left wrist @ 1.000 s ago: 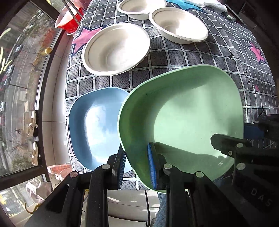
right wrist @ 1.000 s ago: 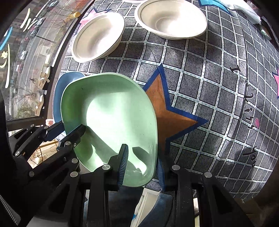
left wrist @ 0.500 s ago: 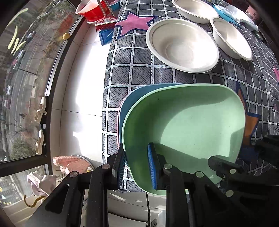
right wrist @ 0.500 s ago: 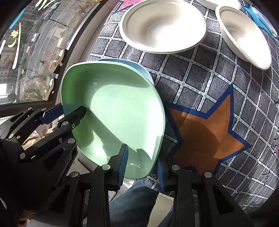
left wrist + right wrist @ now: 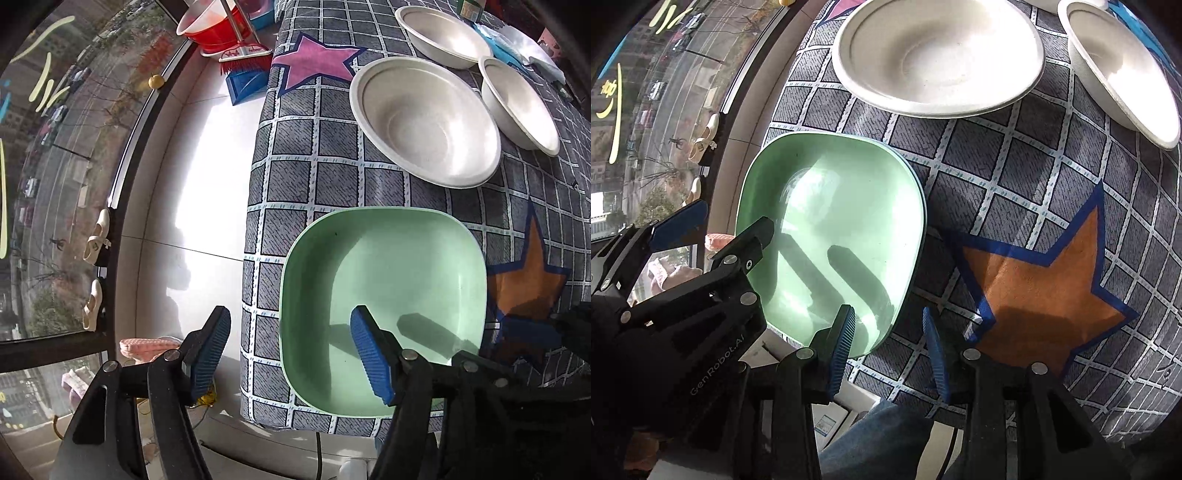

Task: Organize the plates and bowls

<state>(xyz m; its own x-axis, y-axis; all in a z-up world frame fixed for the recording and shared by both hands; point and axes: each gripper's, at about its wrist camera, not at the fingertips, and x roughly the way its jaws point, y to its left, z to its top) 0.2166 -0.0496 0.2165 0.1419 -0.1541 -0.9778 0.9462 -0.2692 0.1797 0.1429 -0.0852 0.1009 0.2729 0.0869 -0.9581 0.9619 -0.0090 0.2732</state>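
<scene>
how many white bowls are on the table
3. The big white bowl sits just beyond the green plate; a smaller white bowl lies to its right, and a far white bowl behind them. More may lie outside view.

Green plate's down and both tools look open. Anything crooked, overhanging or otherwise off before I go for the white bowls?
One thing: the green plate juts past the table's near edge, beside the open left tool and right tool. A thin dark rim shows under its right side. The three white bowls sit upright, nothing spilled.
</scene>
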